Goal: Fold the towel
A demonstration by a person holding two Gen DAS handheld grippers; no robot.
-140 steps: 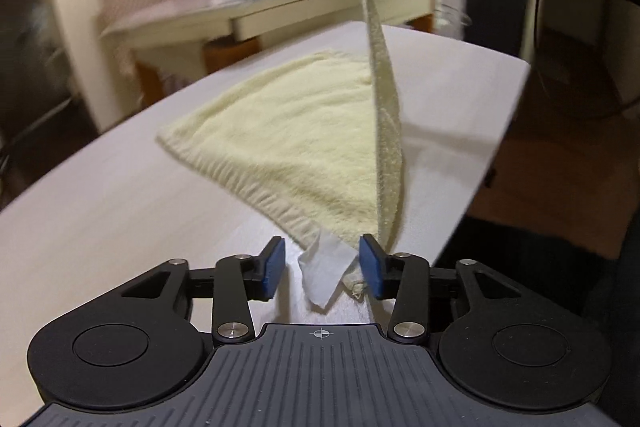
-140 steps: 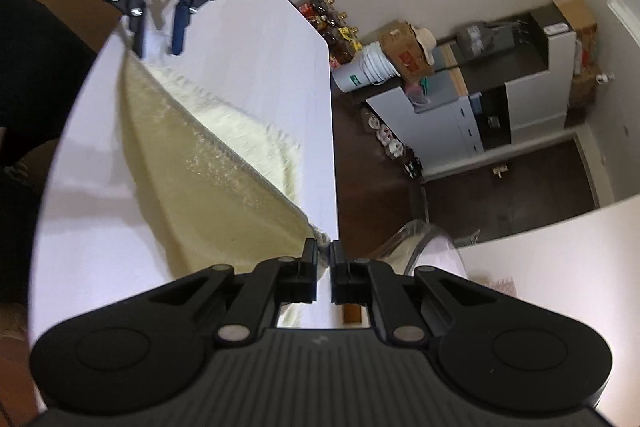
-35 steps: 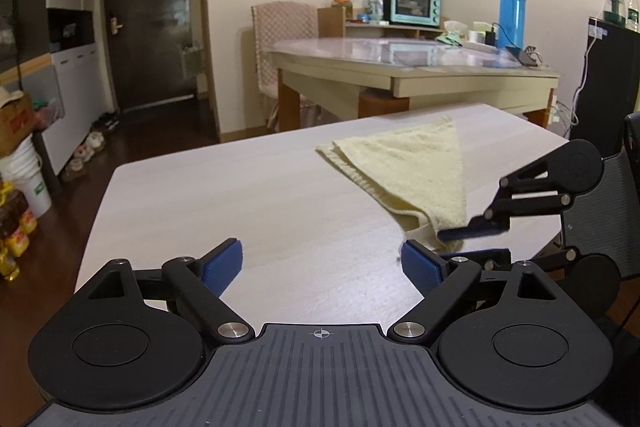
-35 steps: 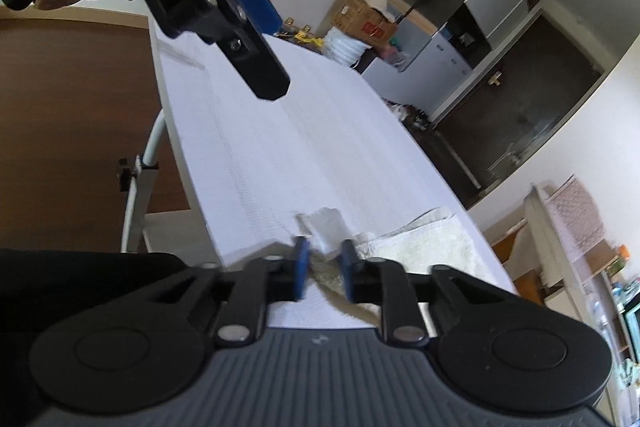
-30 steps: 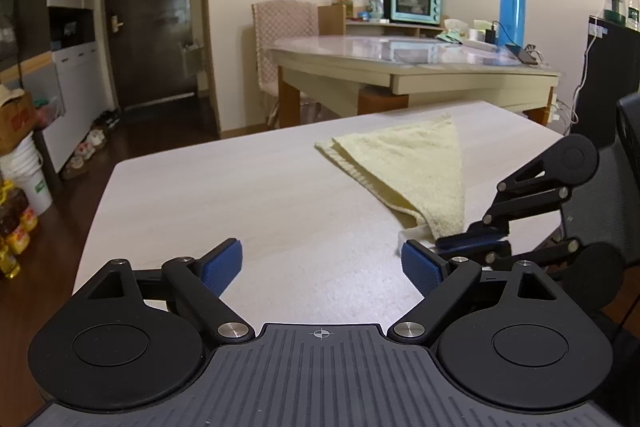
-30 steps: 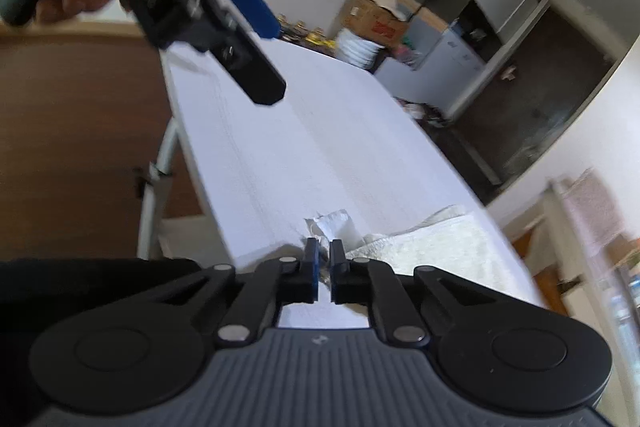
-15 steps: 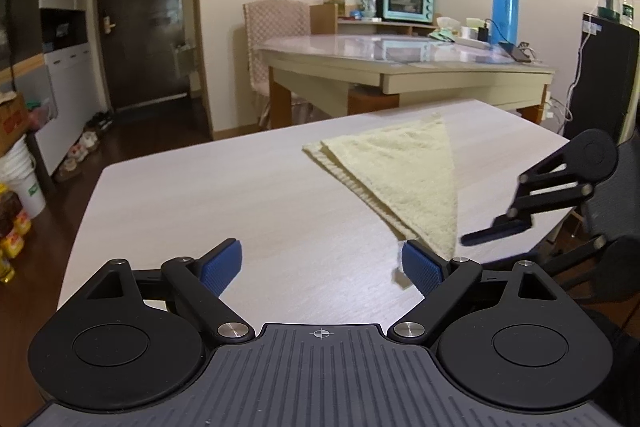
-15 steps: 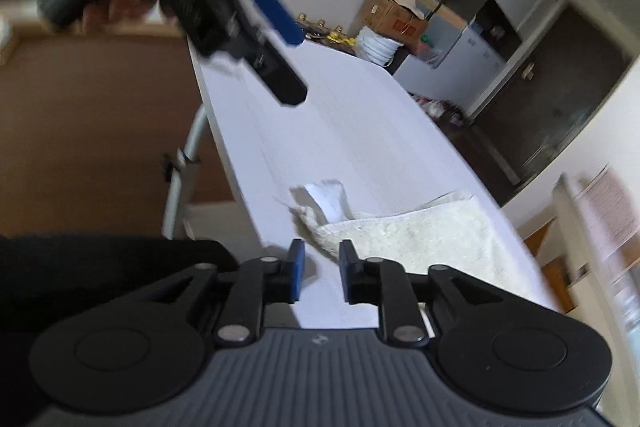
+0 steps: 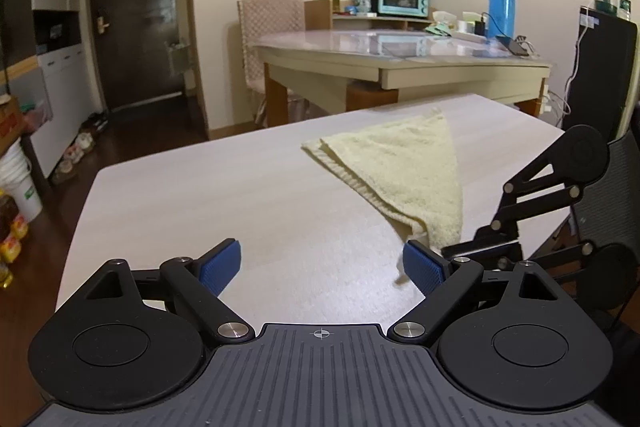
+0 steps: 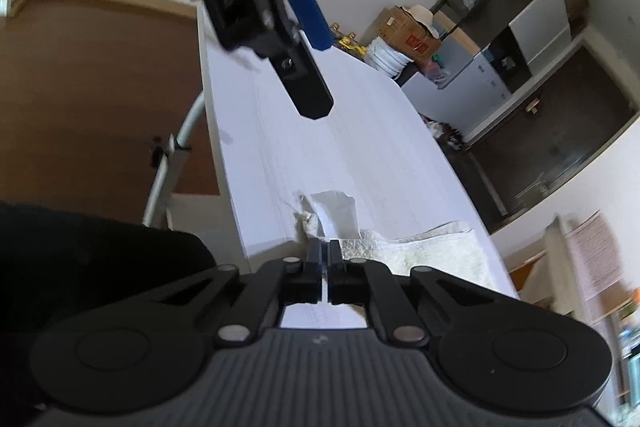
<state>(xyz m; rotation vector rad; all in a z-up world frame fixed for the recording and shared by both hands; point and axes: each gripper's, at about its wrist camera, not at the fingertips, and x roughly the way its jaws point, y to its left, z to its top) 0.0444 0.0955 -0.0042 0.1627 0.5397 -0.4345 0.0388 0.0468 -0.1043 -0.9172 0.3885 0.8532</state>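
A pale yellow towel (image 9: 404, 167), folded into a triangle, lies on the white table (image 9: 240, 195); its near corner with a white label points at me. My left gripper (image 9: 322, 265) is wide open and empty above the table, left of that corner. My right gripper (image 10: 324, 253) is shut right at the towel's near corner (image 10: 400, 247), beside the white label (image 10: 334, 209); whether it pinches cloth I cannot tell. It also shows in the left wrist view (image 9: 472, 251), low by the corner. The left gripper's fingers (image 10: 308, 83) hang above the table.
A dining table (image 9: 400, 55) with an oven, a blue bottle and jars stands behind, with a chair (image 9: 268, 27). A black office chair (image 9: 612, 187) is at the table's right edge. A bucket, boxes and cabinets line the left wall.
My right gripper has closed from slightly open and dropped back to the towel's near corner. The left gripper stays open, hovering.
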